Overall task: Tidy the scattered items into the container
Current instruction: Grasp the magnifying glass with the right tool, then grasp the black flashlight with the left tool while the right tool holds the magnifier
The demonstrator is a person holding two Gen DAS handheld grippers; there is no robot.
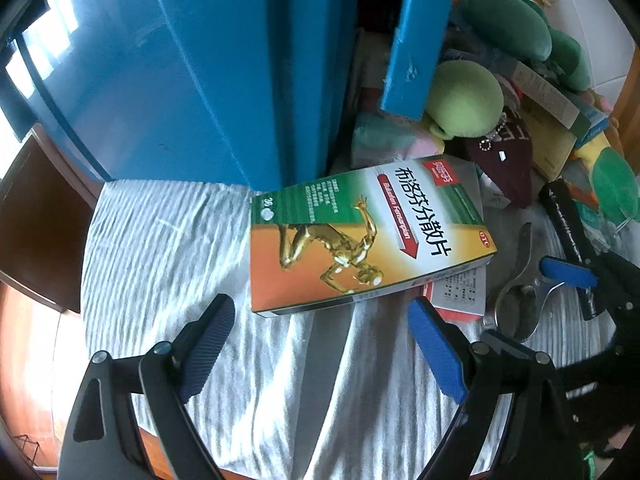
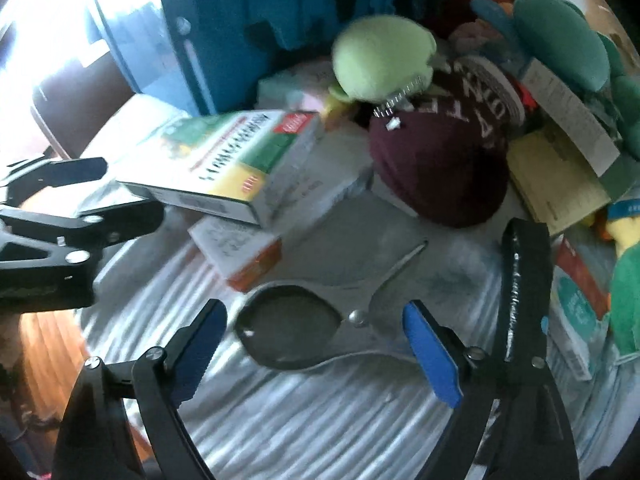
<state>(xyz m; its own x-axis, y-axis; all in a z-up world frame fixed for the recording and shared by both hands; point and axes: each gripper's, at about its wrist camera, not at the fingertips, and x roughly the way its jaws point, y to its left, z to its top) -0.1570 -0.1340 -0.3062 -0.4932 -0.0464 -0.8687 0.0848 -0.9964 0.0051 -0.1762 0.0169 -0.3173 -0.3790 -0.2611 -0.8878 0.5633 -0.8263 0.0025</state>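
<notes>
On the left, our left tool (image 1: pixel 320 344) hangs with its jaws wide and empty just short of the medicine box (image 1: pixel 360 236), which leans on a smaller box (image 1: pixel 460 292), so we judge it our next pick. Behind it stands the blue container (image 1: pixel 192 72); we cannot see what it holds. Further right, our right tool (image 2: pixel 316 348) is spread wide and grips nothing, poised over the metal pliers (image 2: pixel 320 324) on the striped cloth (image 2: pixel 320 412). Beyond lie a maroon cap (image 2: pixel 436 168), soft toys and more boxes, all still outside the container.
</notes>
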